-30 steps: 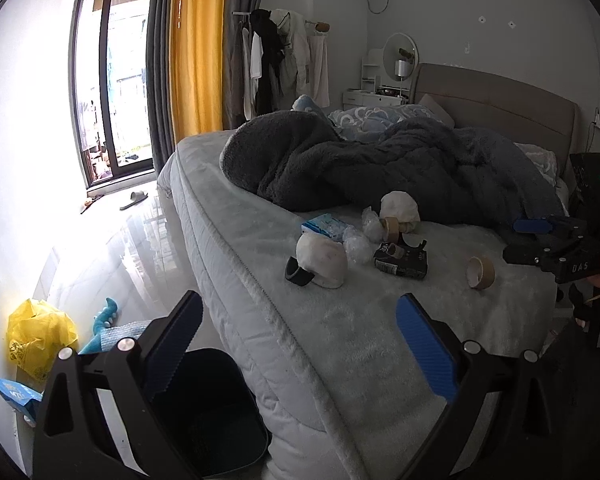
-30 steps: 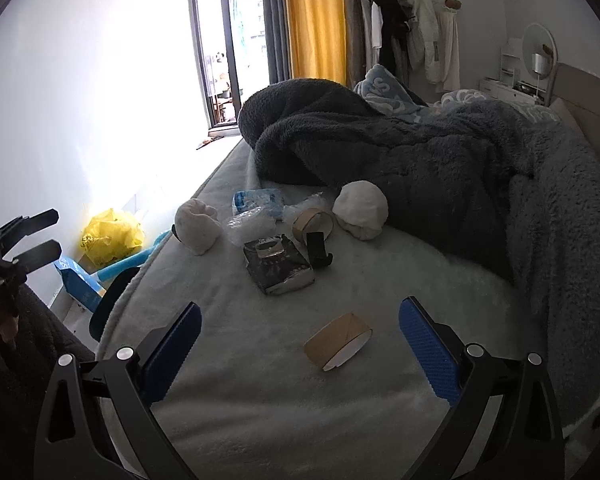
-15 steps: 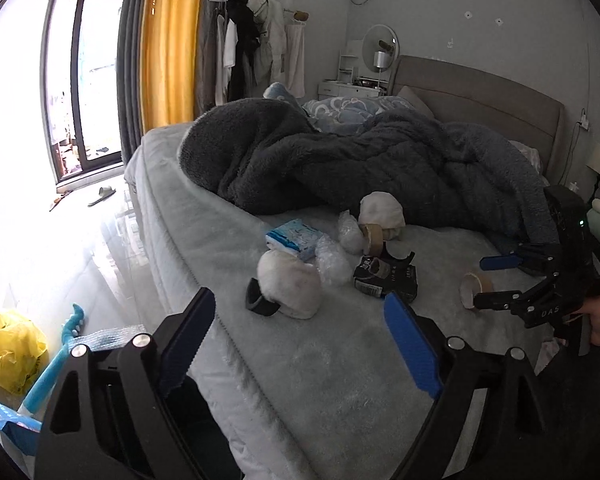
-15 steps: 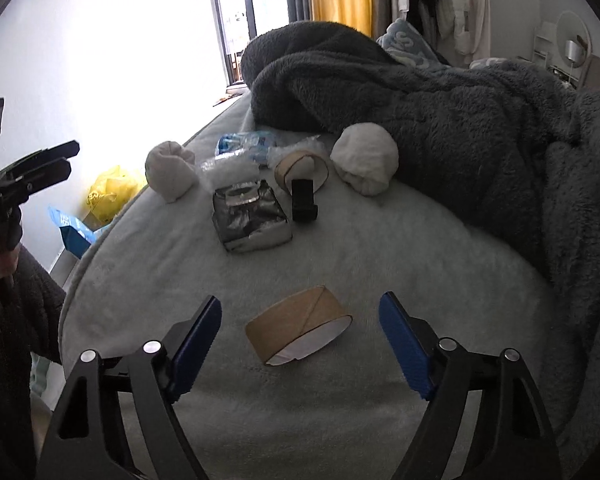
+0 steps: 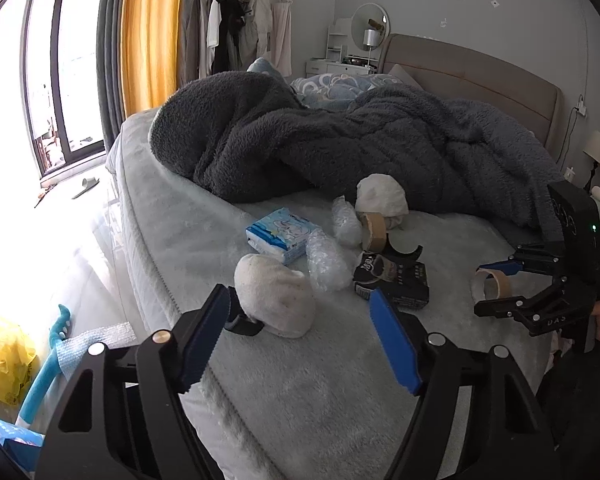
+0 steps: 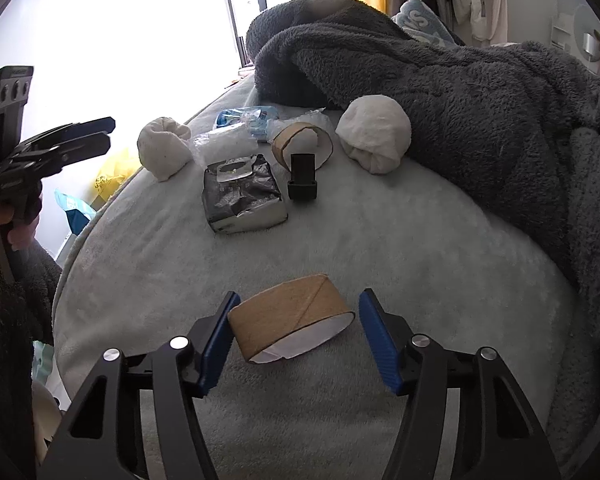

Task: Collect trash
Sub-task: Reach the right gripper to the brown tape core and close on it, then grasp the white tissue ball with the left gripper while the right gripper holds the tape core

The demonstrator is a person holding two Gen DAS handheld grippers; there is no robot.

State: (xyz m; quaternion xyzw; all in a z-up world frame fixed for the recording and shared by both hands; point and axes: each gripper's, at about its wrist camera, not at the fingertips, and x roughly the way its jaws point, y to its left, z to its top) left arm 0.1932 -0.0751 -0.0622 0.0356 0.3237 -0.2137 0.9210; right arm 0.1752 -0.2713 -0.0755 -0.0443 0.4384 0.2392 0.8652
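Right gripper (image 6: 294, 336) is closing with the cardboard tape core (image 6: 290, 322) lying on its side between its jaws, left pad about touching, right pad still apart; the core's open ends face sideways across the pads. Left gripper (image 5: 296, 340), also closing, straddles the white paper wad (image 5: 276, 300) just beyond that core's left. Farther from the core sit the dark packet (image 6: 242, 196) and blanket (image 6: 480, 120).
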